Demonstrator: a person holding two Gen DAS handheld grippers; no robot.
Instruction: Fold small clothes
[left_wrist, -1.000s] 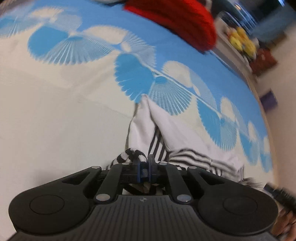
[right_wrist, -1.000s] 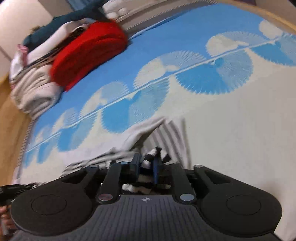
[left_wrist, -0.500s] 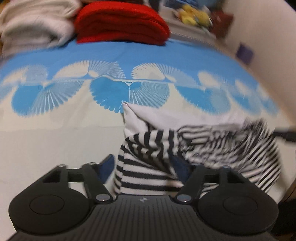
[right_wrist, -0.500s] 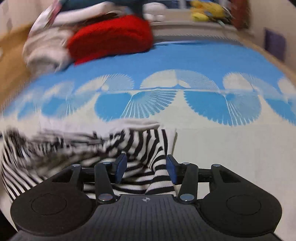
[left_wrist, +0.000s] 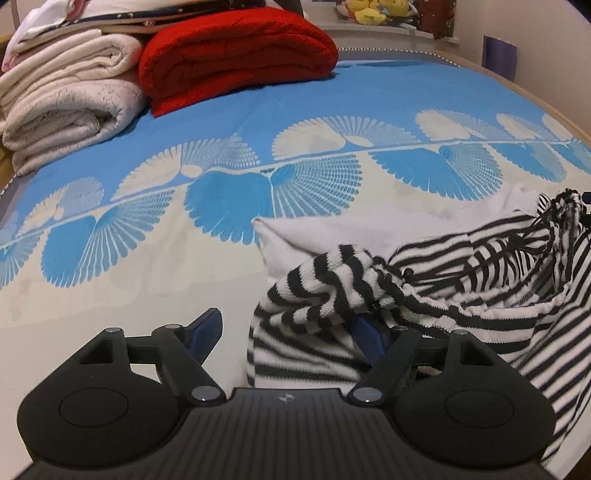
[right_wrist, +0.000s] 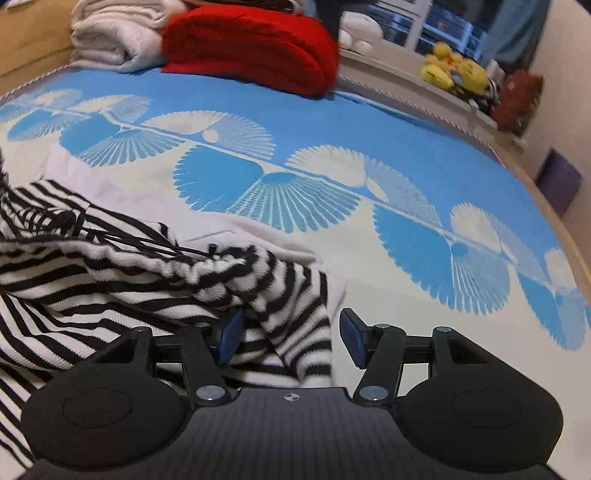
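A black-and-white striped garment (left_wrist: 424, 291) with a white lining lies bunched on the blue and cream bedspread (left_wrist: 184, 240). My left gripper (left_wrist: 288, 332) is open; the garment's left end drapes over its right finger, the left finger is bare. In the right wrist view the same garment (right_wrist: 129, 273) spreads to the left. My right gripper (right_wrist: 291, 336) is open; the garment's right end lies between the fingers and covers the left one.
A folded red blanket (left_wrist: 236, 55) and rolled cream blankets (left_wrist: 62, 96) are stacked at the far end of the bed. Yellow plush toys (right_wrist: 454, 70) sit on a ledge behind. The wooden bed edge (right_wrist: 554, 221) runs along the right.
Both grippers were shut on the garment's ends a second ago and have opened. The garment has dropped and now lies slack on the bed. Both cameras have tilted up to face the bed's far end.
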